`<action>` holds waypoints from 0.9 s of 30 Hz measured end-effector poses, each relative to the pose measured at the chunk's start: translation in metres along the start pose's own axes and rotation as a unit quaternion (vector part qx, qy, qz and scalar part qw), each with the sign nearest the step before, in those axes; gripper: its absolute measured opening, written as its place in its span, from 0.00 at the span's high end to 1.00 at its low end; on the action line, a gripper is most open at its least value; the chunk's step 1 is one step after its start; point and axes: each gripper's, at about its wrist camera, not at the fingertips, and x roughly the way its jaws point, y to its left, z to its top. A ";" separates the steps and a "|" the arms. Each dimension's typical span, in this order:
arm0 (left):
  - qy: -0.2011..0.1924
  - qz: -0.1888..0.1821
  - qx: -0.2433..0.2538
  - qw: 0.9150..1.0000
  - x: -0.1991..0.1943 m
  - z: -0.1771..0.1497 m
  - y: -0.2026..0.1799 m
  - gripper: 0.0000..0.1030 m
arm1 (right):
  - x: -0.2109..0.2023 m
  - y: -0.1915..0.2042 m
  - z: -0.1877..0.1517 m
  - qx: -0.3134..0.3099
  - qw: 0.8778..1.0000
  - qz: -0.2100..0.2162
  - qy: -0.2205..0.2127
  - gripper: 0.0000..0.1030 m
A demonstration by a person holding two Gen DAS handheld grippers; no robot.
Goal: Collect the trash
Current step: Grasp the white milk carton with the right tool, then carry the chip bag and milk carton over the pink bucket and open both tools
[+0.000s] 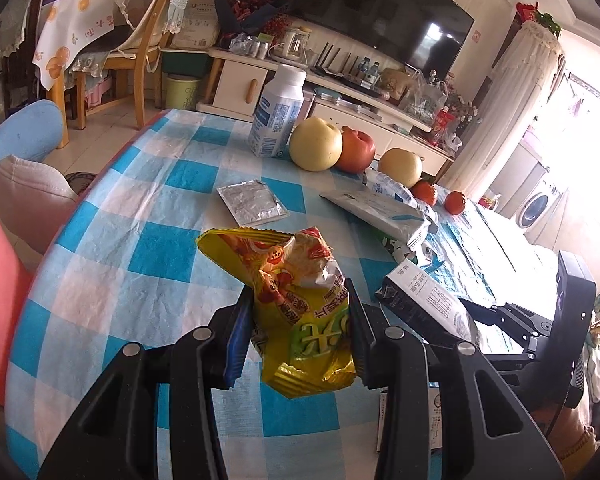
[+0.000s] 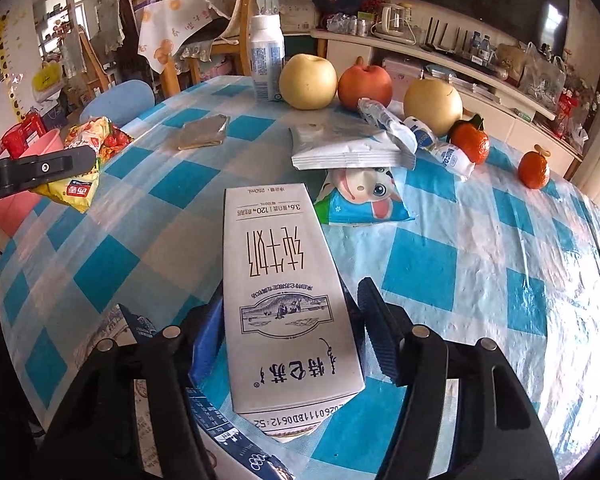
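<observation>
Left tool gripping crumpled yellow snack bag above checked tabletop; right tool straddling white milk carton, contact unclear.

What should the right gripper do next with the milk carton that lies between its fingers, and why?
Probably close the right gripper a little more until both pads press the milk carton. A gap is visible beside its right finger, so the grip looks unfinished. The left gripper already holds the yellow snack bag, so the carton seems the next trash.
</observation>
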 end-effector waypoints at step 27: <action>-0.108 0.098 -0.038 0.989 -0.102 0.024 0.071 0.58 | -0.073 0.144 0.069 -0.075 0.989 0.053 -0.116 0.38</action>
